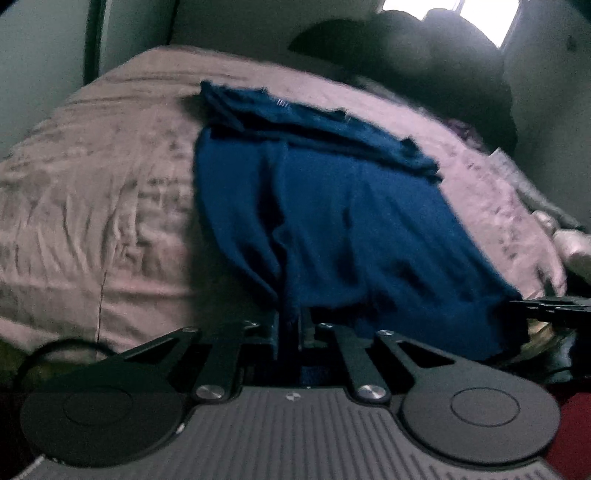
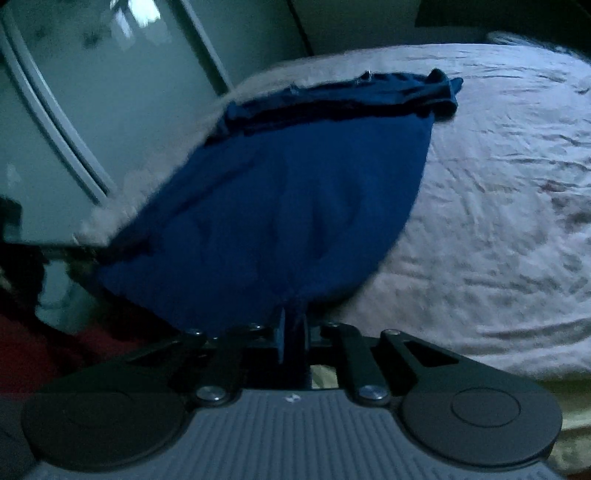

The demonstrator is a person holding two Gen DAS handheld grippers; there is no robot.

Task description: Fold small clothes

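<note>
A dark blue garment (image 1: 332,221) lies spread on a pinkish bedspread (image 1: 92,184), its far end doubled over into a darker band (image 1: 314,125). In the left wrist view my left gripper (image 1: 290,321) is shut on the garment's near hem, with cloth pinched between the jaws. At the right edge of that view, the other gripper's black linkage (image 1: 550,306) reaches the hem's far corner. In the right wrist view my right gripper (image 2: 293,325) is shut on the near edge of the same blue garment (image 2: 295,206), which drapes up from its jaws onto the bedspread (image 2: 498,184).
A dark heap (image 1: 406,55) sits at the far end of the bed below a bright window (image 1: 480,14). Pale cupboard doors (image 2: 92,92) stand to the left of the bed. Something red (image 1: 572,435) lies low beside the bed. Wrinkled bedspread stretches on either side of the garment.
</note>
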